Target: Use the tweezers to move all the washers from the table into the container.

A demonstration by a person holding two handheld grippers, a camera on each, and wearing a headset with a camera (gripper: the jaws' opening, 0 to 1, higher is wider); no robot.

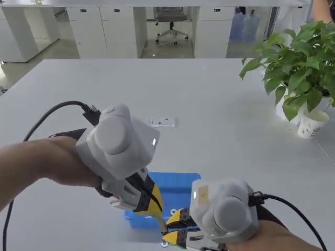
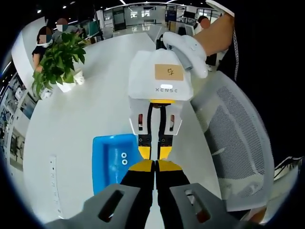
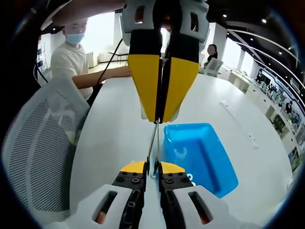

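My left gripper (image 3: pixel 159 117) clamps the tweezers (image 3: pixel 155 138) at the top and the right gripper (image 3: pixel 152 167) pinches their legs low down — tips just near of the blue container (image 1: pixel 180 183), over what looks like a washer (image 1: pixel 164 243) on the table (image 1: pixel 220 120). Two washers (image 2: pixel 124 158) lie inside; I'd squeeze gently, lift straight, then carry it far over the rim.

Two washers (image 2: pixel 124 156) in blue container (image 2: pixel 102 164), tweezers (image 3: pixel 153 143) alongside

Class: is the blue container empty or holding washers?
Holding washers: two washers lie on the floor of the blue container, seen in the left gripper view.
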